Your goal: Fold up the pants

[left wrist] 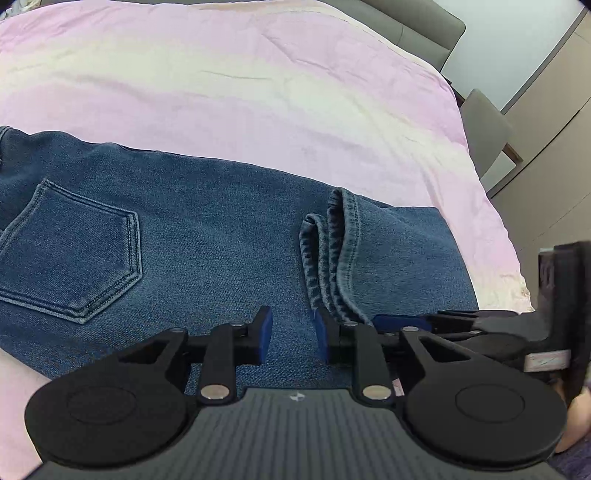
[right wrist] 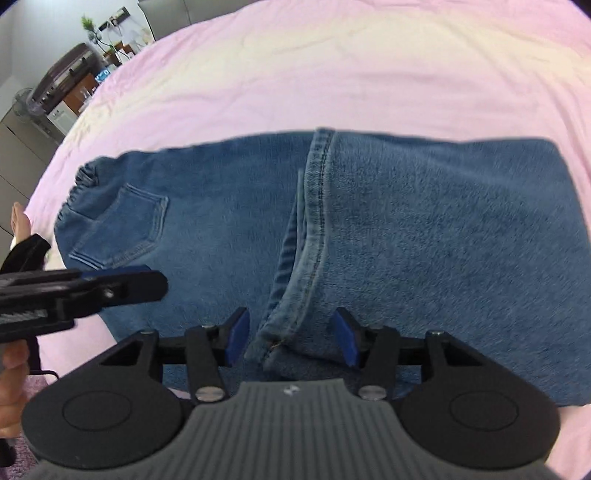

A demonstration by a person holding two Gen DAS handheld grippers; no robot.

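Blue denim pants [left wrist: 207, 229] lie folded on the pink bed sheet [left wrist: 258, 92], back pocket [left wrist: 74, 251] facing up on the left. The leg hems [left wrist: 340, 251] lie folded over the middle of the pants. My left gripper [left wrist: 292, 335] hovers low over the denim, open by a narrow gap with nothing between its pads; the hems lie just beside its right pad. In the right wrist view the pants [right wrist: 424, 229] fill the middle. My right gripper [right wrist: 291, 339] is open and straddles the near end of the hems [right wrist: 314, 221] without pressing them. The left gripper [right wrist: 147, 280] shows at the left.
The pink sheet [right wrist: 295, 74] stretches far beyond the pants. A grey headboard [left wrist: 417, 29] and beige cabinets [left wrist: 554, 147] stand past the bed's right edge. A sideboard with clutter [right wrist: 74, 81] stands beyond the far left corner. A person's hand [right wrist: 11, 369] grips the left tool.
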